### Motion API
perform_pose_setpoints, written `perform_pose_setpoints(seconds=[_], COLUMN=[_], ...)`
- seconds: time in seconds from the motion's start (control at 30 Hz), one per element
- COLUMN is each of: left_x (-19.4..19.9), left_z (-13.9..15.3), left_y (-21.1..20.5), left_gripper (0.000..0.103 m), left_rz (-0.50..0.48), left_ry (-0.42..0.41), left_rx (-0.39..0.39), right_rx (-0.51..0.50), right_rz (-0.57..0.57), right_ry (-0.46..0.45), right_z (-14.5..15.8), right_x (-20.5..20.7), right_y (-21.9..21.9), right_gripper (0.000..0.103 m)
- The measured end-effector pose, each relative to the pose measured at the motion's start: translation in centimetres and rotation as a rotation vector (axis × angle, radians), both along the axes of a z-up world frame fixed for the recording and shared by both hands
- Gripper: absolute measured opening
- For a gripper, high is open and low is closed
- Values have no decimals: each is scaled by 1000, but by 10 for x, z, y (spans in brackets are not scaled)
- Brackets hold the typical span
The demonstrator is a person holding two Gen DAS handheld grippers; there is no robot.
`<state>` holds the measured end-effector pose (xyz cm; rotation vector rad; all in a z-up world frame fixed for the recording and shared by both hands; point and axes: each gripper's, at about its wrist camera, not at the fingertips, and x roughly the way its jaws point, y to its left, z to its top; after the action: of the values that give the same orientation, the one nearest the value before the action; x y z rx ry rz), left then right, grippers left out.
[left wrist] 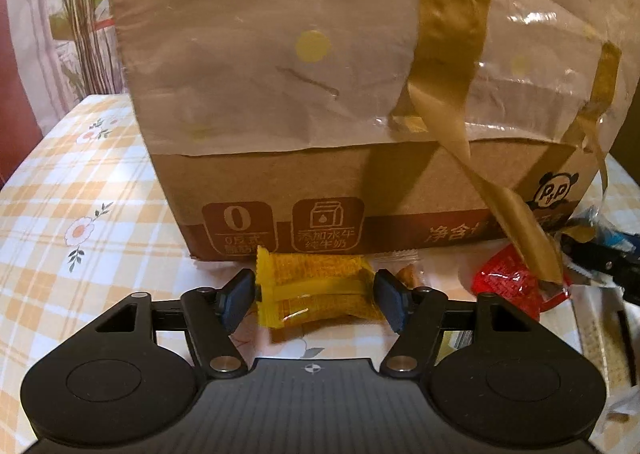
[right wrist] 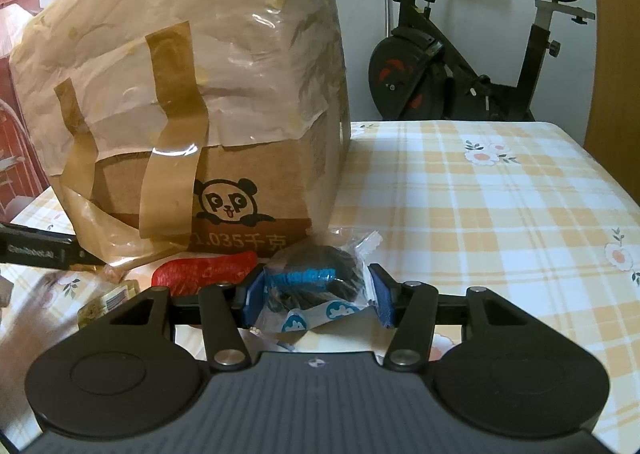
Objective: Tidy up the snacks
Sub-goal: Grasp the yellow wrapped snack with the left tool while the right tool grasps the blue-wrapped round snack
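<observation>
In the left wrist view my left gripper is shut on a yellow snack packet, both pads against its ends, just in front of a tall cardboard box wrapped in paper and brown tape. A red snack packet lies to its right. In the right wrist view my right gripper is shut on a clear packet of dark sandwich cookies with blue print, close to the box. The red packet lies to its left.
An orange checked tablecloth with flowers covers the table. An exercise bike stands behind the table. A gold-wrapped item lies at the left. Loose tape strips hang off the box. Plant stems stand at the far left.
</observation>
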<state>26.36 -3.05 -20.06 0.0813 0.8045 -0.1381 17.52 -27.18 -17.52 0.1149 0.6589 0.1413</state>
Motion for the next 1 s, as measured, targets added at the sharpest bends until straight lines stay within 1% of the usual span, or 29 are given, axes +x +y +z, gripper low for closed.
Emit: perform_pose_setpoints(seconds=[0.07, 0.1, 0.2, 0.23, 0.3, 0.47, 0.57, 0.87, 1.0], left_x=[-3, -3, -9, -12, -19, -35, -46, -61, -62], left_z=[-1, -2, 0, 1, 3, 10, 17, 24, 25], left_y=[-4, -5, -6, -6, -3, 9, 9, 3, 10], left_gripper=[71, 69, 57, 54, 53, 52, 52, 53, 53], left_rz=[-3, -4, -17, -18, -11, 6, 10, -23, -20], left_ry=[-14, -18, -29, -31, -38, -48, -60, -86, -90], left_rx=[19, 21, 11, 15, 7, -37, -52, -63, -74], right_rx=[3, 8, 25, 29, 34, 42, 48, 38, 26], right_rz=[-1, -2, -5, -6, -7, -8, -9, -12, -12], right_ry=[-1, 0, 3, 4, 4, 5, 6, 5, 2], right_z=[0, -1, -1, -1, -2, -2, -2, -1, -1], right_x=[0, 1, 1, 1, 2, 2, 2, 1, 0], right_y=[0, -1, -3, -3, -3, -4, -4, -2, -1], right_gripper=[56, 56, 56, 56, 56, 56, 56, 56, 56])
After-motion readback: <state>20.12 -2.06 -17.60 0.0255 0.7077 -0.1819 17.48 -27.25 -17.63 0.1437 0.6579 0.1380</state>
